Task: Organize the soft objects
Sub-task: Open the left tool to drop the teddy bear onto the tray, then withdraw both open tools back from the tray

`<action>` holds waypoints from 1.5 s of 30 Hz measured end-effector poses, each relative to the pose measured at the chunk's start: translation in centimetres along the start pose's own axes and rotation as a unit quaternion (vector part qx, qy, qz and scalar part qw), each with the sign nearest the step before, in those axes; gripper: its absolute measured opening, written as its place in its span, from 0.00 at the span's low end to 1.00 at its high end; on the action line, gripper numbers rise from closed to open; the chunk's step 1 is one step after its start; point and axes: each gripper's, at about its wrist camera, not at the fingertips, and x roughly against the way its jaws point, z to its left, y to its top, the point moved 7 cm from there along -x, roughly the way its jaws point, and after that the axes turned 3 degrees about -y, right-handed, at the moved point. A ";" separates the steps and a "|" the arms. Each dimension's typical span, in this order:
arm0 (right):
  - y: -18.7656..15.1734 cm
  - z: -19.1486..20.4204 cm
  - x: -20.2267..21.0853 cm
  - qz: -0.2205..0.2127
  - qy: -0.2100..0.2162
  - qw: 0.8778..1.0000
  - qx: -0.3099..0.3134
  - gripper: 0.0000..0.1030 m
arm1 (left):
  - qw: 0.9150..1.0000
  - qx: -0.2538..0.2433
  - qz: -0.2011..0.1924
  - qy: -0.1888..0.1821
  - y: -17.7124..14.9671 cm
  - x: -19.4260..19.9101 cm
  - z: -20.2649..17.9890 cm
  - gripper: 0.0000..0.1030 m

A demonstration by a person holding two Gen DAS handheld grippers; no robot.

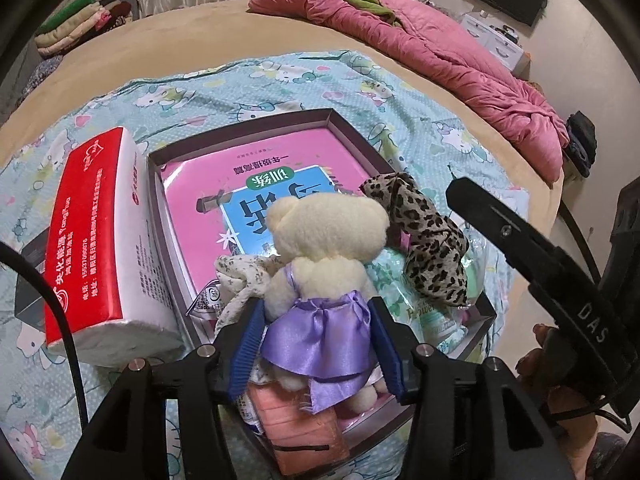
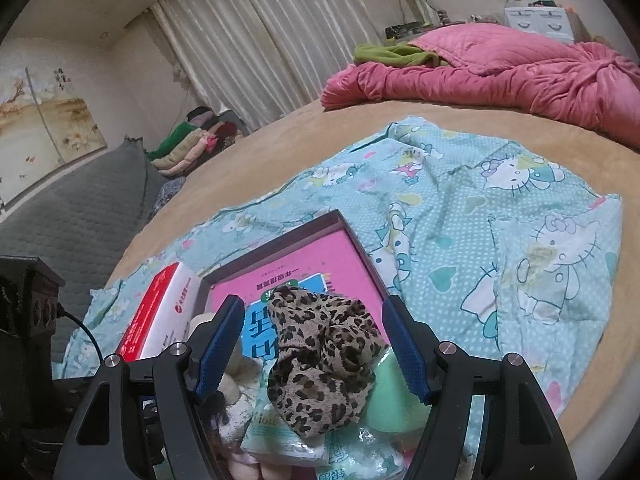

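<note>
Left gripper (image 1: 316, 344) tilts steeply down over the near end of the shallow box (image 1: 352, 136), lower centre of its own view; the cream teddy bear (image 1: 320, 248) in a purple satin dress sits between the blue pads (image 1: 248, 348), and the dress seems to brush the left pad while a sliver of gap shows on the right, so the jaws read as parted around the bear, not pinching it; the bear's feet are tucked behind the dress hem and hard to make out; a white floral cloth (image 1: 240, 284) pokes out at the bear's left, its lower part hidden behind the gripper finger.

Right gripper (image 2: 314, 344) points down at a shallower angle, low centre of its view; jaws stand wide apart, clear air on both sides of the leopard-print cloth (image 2: 320, 360), which lies crumpled on a heap of pale green packets (image 2: 280, 432) in the box's near right part; in the left view that gripper's black body (image 1: 560, 264) cuts across the right edge, a hand (image 1: 540, 360) showing partly behind it.

The pink workbook (image 1: 212, 200) fills the box floor, its cover half covered by bear and cloth; a red-and-white tissue pack (image 1: 100, 240) leans against the box's left wall; all of it rests on a cartoon-cat sheet (image 2: 500, 240) spread over the tan bed (image 2: 280, 152); a pink quilt (image 2: 520, 76) bunches at upper right, folded clothes (image 2: 188, 144) blur at upper left.
</note>
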 end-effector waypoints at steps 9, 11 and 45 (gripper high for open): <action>0.0 0.1 0.9 -0.011 -0.021 1.000 0.011 0.76 | 1.000 -0.004 -0.005 0.005 -0.3 0.8 0.2 0.59; -0.1 0.1 1.2 -0.012 -0.028 0.999 0.011 0.76 | 1.000 -0.002 -0.008 0.004 -0.4 1.1 0.3 0.63; -0.4 4.8 6.8 -0.027 -0.058 0.997 0.053 0.78 | 0.994 0.027 -0.100 0.025 -1.5 9.9 3.8 0.85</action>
